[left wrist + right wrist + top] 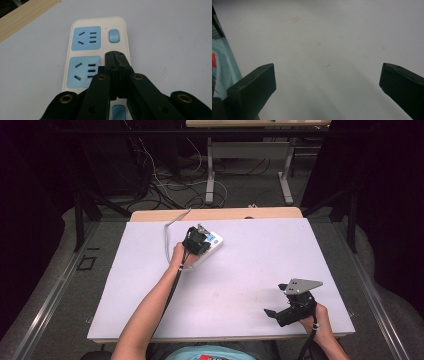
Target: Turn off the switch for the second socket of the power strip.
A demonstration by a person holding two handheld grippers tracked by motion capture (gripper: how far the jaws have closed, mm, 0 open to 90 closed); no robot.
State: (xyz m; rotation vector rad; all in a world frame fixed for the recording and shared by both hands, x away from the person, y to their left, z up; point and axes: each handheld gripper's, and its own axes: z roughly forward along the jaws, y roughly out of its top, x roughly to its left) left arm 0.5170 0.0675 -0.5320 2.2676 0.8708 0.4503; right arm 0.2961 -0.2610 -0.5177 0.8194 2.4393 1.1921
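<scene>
In the high view, one white power strip is seen at the upper centre of the white tabletop, with the left gripper held over it; the right gripper is parked at the lower right, apparently kept clear.

In the left gripper view, the fingers are clenched on nothing, poised over the strip between two blue sockets and two blue switches, probably for pressing one.

In the right gripper view, two fingers are spread wide over bare tabletop.
</scene>
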